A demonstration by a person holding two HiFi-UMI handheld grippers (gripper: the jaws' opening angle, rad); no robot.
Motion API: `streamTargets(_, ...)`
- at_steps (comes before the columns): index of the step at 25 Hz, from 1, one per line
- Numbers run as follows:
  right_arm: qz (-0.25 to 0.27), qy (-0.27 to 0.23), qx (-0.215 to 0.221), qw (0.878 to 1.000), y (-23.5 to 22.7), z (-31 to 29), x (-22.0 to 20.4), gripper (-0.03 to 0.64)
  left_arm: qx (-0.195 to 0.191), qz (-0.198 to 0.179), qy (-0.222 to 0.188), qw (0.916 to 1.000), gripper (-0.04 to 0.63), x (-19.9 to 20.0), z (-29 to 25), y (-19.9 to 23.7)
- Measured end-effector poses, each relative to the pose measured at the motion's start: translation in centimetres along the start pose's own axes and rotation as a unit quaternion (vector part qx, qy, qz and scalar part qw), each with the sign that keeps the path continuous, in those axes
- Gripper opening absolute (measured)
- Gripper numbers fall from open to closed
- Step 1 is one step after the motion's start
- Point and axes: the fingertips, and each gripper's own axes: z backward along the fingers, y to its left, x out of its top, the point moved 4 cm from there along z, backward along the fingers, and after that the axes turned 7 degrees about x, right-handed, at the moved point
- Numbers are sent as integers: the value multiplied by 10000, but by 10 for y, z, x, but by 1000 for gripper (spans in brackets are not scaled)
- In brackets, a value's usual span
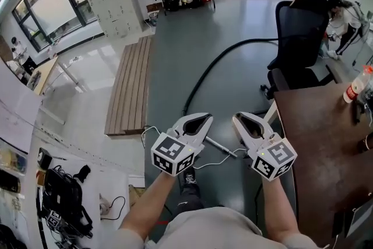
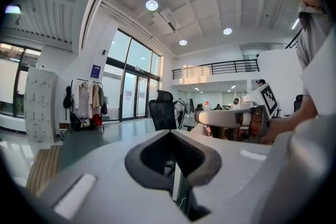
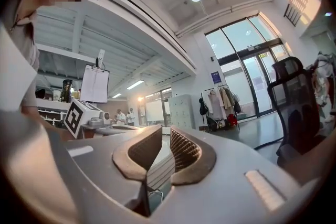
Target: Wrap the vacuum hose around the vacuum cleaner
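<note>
Black vacuum hose (image 1: 213,64) lying loose on the grey floor (image 1: 169,38), at 12 o'clock from both grippers and well apart from them. Its long axis arcs from the near end toward 1 o'clock, ending behind the office chair (image 1: 297,38); the cleaner itself is not in view. Left gripper (image 1: 205,119), jaws pressed together on nothing, is judged nearer that end; right gripper (image 1: 239,119), jaws a slit apart, is empty, with a brown table (image 1: 326,143) at its 3 o'clock.
</note>
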Motion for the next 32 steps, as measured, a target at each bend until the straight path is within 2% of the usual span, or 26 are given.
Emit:
streamTargets(10, -12, 318, -494, 9983, -59, -116, -23, 64, -568, 112, 139, 9982, 0, -19, -61, 121)
streamTargets(18, -23, 445, -932, 9946, -97, -180, -28, 37, -1014, 266, 247, 9942, 0, -28, -101, 187)
streamTargets(25, -141, 727, -1121, 9909, -143, -189, -52, 21, -1219, 317, 459, 9910, 0, -50, -147, 208)
streamTargets(32, -359, 1099, -1171, 9864, -185, -182, -74, 21, -1294, 324, 924, 9868, 0, -81, -179, 215)
